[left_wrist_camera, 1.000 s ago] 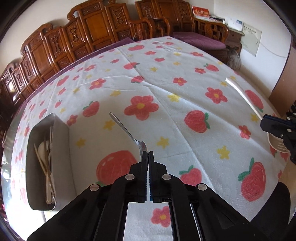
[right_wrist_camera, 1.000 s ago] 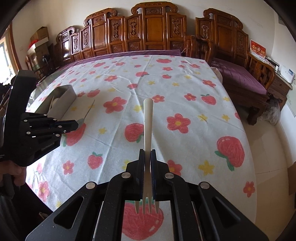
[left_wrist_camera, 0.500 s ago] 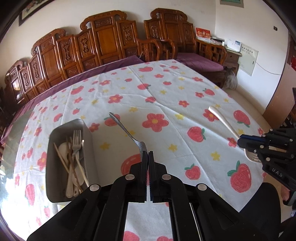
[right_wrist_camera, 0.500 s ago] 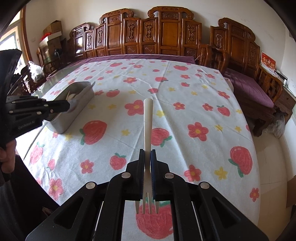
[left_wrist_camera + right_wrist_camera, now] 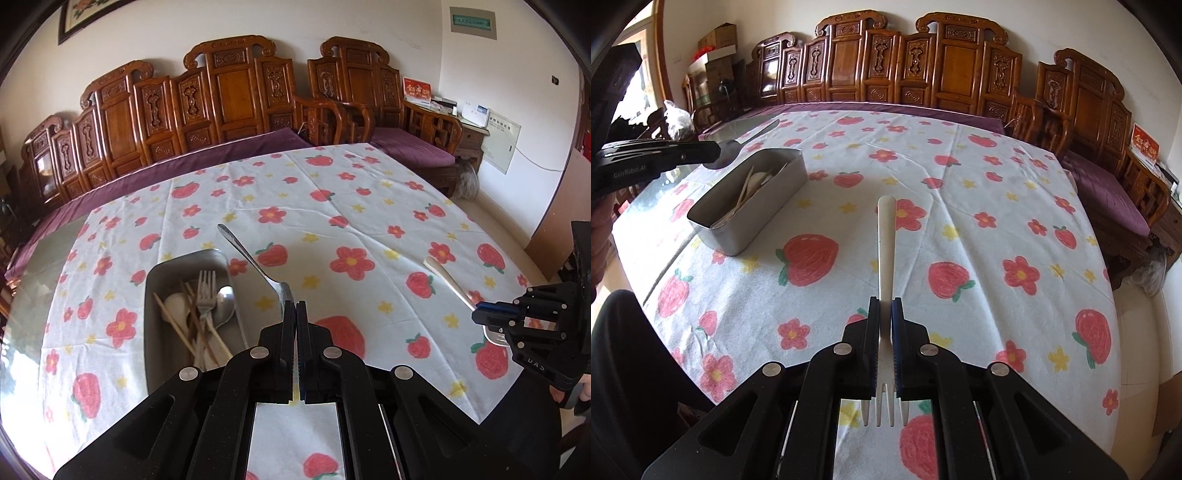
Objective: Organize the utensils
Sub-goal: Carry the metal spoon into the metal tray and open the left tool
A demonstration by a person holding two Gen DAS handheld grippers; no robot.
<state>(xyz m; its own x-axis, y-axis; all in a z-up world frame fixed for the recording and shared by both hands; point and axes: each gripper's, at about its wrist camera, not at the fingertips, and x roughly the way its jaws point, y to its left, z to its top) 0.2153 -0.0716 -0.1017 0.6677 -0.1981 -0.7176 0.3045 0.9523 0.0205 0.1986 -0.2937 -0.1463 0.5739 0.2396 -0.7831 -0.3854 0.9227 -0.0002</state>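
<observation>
Spoon [image 5: 255, 264] bowl mostly hidden in the left gripper [image 5: 296, 308], clamped, handle slanting away-left beside the bin [image 5: 159, 354]; right gripper [image 5: 885, 308] clamps a white fork [image 5: 886, 243] above the cloth [image 5: 979, 236], handle pointing away, tines toward camera

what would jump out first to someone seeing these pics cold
The loud strawberry-and-flower tablecloth covers the whole table, backed by a row of carved wooden chairs. Each gripper is shut on a utensil: the left gripper on a metal spoon, the right gripper on a white plastic fork. A steel tray holding more cutlery sits at the table's left.
</observation>
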